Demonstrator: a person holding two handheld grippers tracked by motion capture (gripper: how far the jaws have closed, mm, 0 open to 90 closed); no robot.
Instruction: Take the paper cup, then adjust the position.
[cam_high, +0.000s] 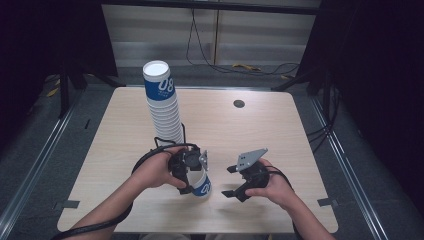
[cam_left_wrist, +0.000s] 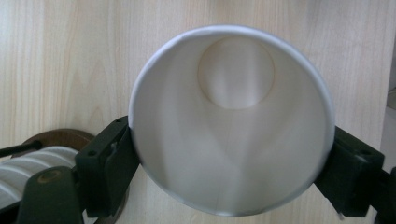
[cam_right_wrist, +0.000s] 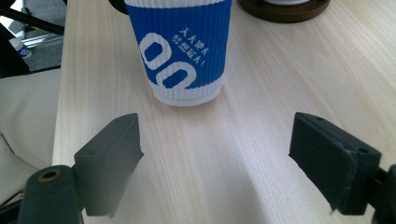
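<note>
A blue-and-white ribbed paper cup (cam_high: 202, 186) stands upright on the wooden table near its front edge. My left gripper (cam_high: 196, 177) reaches down over it, a jaw on each side of the rim. In the left gripper view I look straight into the empty white cup (cam_left_wrist: 231, 121), and both black pads lie against its outer wall. My right gripper (cam_high: 227, 181) rests to the right of the cup, open, with bare table between its jaws. In the right gripper view the cup (cam_right_wrist: 182, 51) stands a short way beyond the jaws (cam_right_wrist: 215, 154).
A tall leaning stack of the same cups (cam_high: 162, 100) rises behind the left hand on a dark round base (cam_right_wrist: 285, 9). The table (cam_high: 250, 130) has a small dark grommet (cam_high: 239, 103) at the back. Cables trail from both grippers.
</note>
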